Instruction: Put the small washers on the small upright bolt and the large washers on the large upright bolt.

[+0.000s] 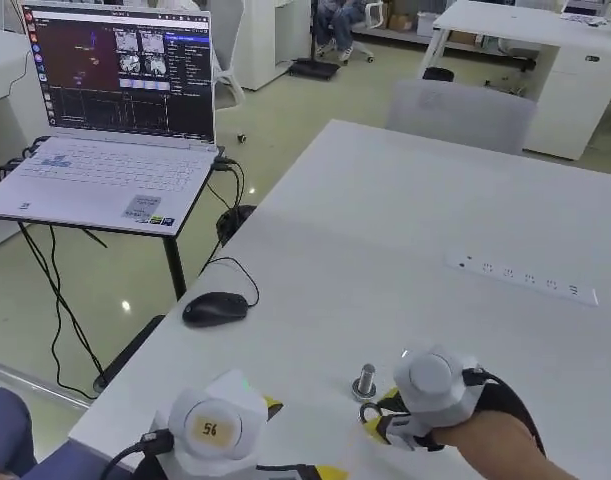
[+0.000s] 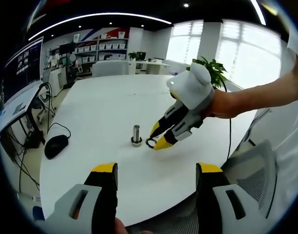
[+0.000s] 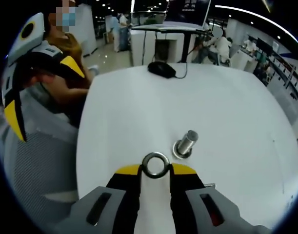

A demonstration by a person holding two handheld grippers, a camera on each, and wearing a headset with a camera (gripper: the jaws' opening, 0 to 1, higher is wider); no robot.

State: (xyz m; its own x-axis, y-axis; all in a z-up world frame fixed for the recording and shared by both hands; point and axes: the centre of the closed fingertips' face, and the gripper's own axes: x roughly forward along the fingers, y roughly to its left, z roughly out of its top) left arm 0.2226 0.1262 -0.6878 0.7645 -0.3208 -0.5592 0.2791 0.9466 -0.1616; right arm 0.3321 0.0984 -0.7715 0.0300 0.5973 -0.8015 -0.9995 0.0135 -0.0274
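An upright steel bolt (image 1: 365, 381) stands near the front of the white table (image 1: 405, 230), with a ring-shaped base around its foot. My right gripper (image 1: 373, 420) is shut on a small metal washer (image 3: 155, 165), held just short of the bolt (image 3: 186, 143) and slightly below its top. In the left gripper view the right gripper (image 2: 158, 140) holds the washer (image 2: 150, 142) low, just right of the bolt (image 2: 136, 135). My left gripper (image 2: 156, 170) hovers open and holds nothing, back from the bolt near the table's front edge; it also appears at bottom left (image 1: 300, 440).
A black mouse (image 1: 215, 309) with its cable lies at the table's left edge. A white power strip (image 1: 523, 279) lies far right. An open laptop (image 1: 110, 130) sits on a stand to the left. A grey chair (image 1: 460, 112) is behind the table.
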